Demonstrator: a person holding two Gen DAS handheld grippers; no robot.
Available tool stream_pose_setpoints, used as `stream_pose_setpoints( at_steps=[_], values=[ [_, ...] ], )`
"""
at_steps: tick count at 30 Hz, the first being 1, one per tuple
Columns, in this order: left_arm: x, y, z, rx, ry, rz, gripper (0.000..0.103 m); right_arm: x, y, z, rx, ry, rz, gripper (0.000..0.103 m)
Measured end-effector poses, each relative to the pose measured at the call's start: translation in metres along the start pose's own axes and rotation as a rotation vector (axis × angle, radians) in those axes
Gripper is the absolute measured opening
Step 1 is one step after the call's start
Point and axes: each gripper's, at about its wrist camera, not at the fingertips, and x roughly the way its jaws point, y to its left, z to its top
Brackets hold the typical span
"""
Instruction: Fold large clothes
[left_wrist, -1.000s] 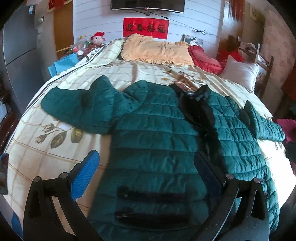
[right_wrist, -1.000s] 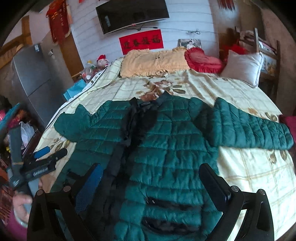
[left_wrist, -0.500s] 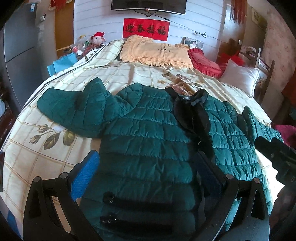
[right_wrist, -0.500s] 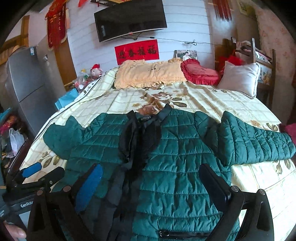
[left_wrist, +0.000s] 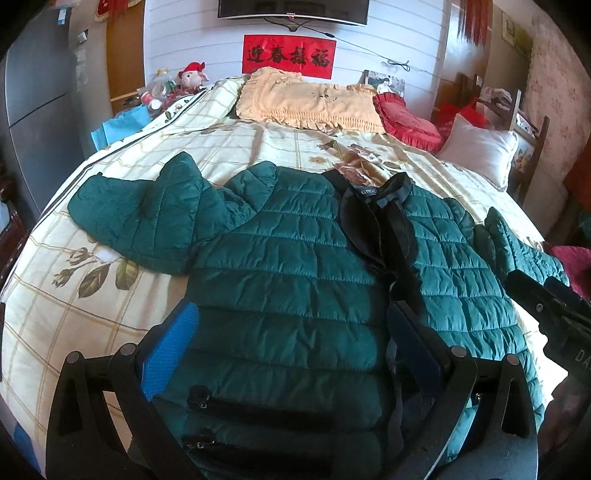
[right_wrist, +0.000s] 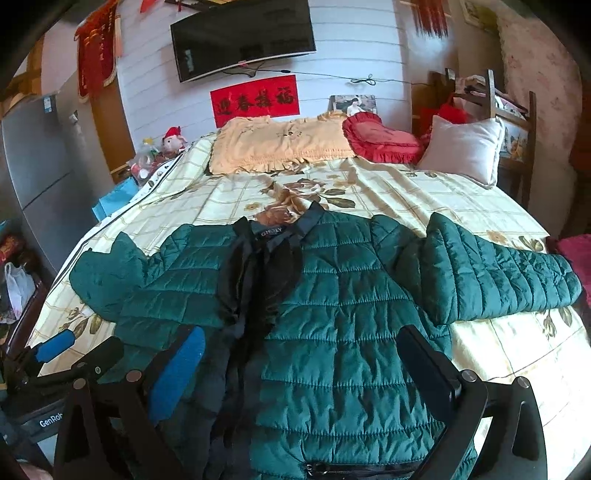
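Note:
A dark green quilted jacket (left_wrist: 295, 258) (right_wrist: 343, 332) lies front-up on the bed, its black collar and lining (left_wrist: 376, 221) (right_wrist: 258, 266) toward the pillows. Both sleeves are spread out, one at the left (left_wrist: 140, 214) (right_wrist: 107, 277) and one at the right (right_wrist: 495, 273). My left gripper (left_wrist: 295, 339) hovers open over the jacket's lower left front, nothing between its fingers. My right gripper (right_wrist: 306, 365) hovers open over the lower right front. Each gripper also shows at the edge of the other's view: the right gripper (left_wrist: 546, 306), the left gripper (right_wrist: 74, 350).
The bed carries a cream floral cover (left_wrist: 55, 321) (right_wrist: 517, 350). At its head lie a peach pillow (right_wrist: 280, 144), a red cushion (right_wrist: 380, 136) and a white pillow (right_wrist: 461, 147). A grey fridge (right_wrist: 40, 166) and clutter stand left; a wooden chair (right_wrist: 513, 107) stands right.
Both grippers have pulled back and up from the jacket, so more of the bed and wall shows. The jacket has not moved. The other gripper has come into each view's edge.

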Motion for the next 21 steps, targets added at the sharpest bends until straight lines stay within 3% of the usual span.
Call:
stream_pose_setpoints(
  at_steps=[21],
  values=[
    [0.011, 0.003, -0.002, -0.021, 0.011, 0.010, 0.102, 0.014, -0.003, -0.004, 0.023, 0.030, -0.045, 0.103]
  ],
)
